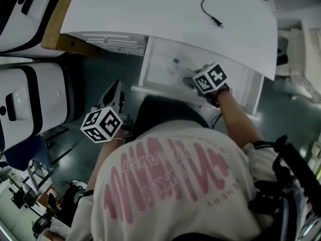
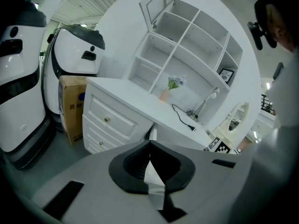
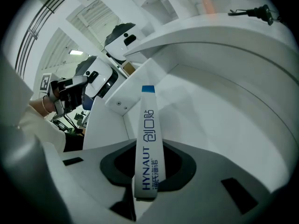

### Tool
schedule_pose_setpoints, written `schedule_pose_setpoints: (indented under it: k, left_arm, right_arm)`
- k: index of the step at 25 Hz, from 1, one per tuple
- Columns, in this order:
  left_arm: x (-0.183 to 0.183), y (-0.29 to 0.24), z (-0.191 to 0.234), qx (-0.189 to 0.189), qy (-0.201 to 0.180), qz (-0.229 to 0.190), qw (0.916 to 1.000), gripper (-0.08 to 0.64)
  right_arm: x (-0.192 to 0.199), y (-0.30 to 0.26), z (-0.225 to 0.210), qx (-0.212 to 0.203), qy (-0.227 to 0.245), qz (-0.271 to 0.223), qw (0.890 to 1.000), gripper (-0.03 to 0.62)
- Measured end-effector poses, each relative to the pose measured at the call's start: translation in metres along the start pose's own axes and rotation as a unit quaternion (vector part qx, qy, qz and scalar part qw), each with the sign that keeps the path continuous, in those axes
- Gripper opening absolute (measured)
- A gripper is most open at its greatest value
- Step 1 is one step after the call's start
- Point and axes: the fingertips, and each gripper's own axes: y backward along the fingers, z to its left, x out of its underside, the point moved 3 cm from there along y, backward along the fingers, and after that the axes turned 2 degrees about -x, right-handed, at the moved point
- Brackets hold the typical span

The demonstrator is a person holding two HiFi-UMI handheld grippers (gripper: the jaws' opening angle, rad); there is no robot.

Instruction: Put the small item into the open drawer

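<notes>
Two units: right hand-held gripper (image 3: 145, 171) clamped on strip (image 3: 148, 139) inside open drawer (image 1: 146, 67) under table (image 1: 150, 9); left hand-held gripper (image 2: 149, 157) jaws together, well apart from drawer.

- The white desk top (image 1: 150, 19) is lit brightly from overhead; the floor (image 1: 108, 72) below it is left dim.
- Both gripper views are bent and darkened at the edges.
- Print on the plaster strip (image 3: 147, 143) is rendered sharp.
</notes>
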Motion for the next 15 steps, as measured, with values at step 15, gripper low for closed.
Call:
schedule_pose_setpoints:
  k: [15]
  left_arm:
    - [0.017,0.007,0.010,-0.023,0.022,0.004,0.9995,0.029]
  right_arm:
    - [-0.008,-0.007,-0.012,-0.020,-0.027,-0.029,0.999,0.094]
